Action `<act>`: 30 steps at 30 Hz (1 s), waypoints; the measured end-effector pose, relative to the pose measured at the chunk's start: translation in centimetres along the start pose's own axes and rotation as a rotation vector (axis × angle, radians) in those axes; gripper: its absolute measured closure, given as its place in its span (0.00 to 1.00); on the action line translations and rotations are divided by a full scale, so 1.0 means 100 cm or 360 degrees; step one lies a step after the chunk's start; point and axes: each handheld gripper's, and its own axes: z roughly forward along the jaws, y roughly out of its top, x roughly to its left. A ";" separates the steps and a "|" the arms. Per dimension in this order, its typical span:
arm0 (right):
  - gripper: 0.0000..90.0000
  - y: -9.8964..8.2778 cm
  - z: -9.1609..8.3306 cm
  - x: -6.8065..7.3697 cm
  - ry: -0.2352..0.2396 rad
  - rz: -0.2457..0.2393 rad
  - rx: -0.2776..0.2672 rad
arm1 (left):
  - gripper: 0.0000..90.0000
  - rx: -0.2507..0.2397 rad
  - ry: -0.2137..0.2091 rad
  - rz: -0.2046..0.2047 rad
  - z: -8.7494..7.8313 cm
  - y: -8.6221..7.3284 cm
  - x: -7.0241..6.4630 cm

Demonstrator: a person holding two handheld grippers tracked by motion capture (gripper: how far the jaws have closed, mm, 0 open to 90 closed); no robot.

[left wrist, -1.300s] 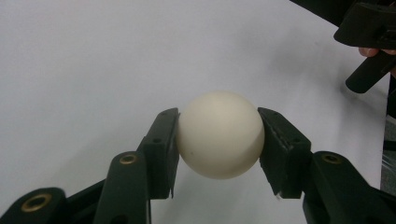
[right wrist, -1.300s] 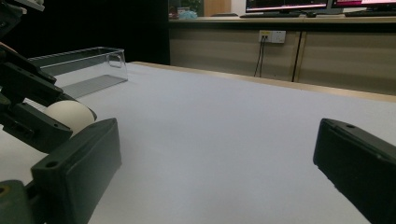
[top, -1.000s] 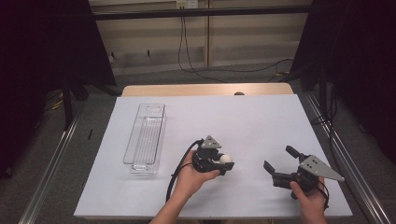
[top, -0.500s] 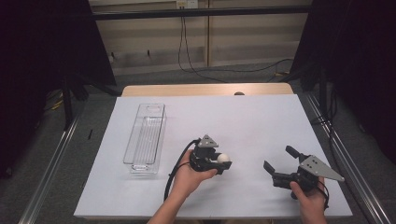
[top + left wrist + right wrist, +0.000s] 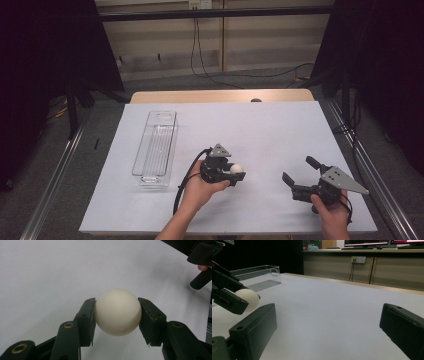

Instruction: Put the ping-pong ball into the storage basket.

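The left tool (image 5: 235, 172) had its jaws pressed on either side of a white ball (image 5: 237, 169), held just above the white counter (image 5: 260, 125) near its middle. The right tool (image 5: 300, 176) stood well apart to the right, jaws wide and holding nothing. A clear plastic box (image 5: 156, 148) lay to the left of the ball, with bare counter between them.

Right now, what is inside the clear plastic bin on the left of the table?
The clear plastic bin looks empty: only its ribbed floor shows through the walls. The white ball is outside it, clamped in the left gripper.
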 end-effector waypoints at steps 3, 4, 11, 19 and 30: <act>0.01 0.000 0.000 0.000 -0.0003 0.0002 0.0001 | 0.57 -0.0017 -0.0008 -0.0019 0.000 0.000 0.000; 0.01 0.000 0.000 0.000 -0.0003 -0.0002 0.0002 | 0.57 -0.0012 -0.0002 -0.0018 -0.001 0.000 0.001; 0.01 0.000 0.000 0.000 -0.0002 -0.0002 0.0002 | 0.57 -0.0024 -0.0002 -0.0029 -0.004 -0.001 0.003; 0.01 0.000 0.000 0.000 -0.0003 -0.0001 0.0002 | 0.57 -0.0020 -0.0001 -0.0035 -0.006 -0.001 0.006; 0.01 0.000 0.000 0.000 -0.0006 0.0009 -0.0007 | 0.57 -0.0020 0.0010 -0.0041 -0.009 -0.002 0.009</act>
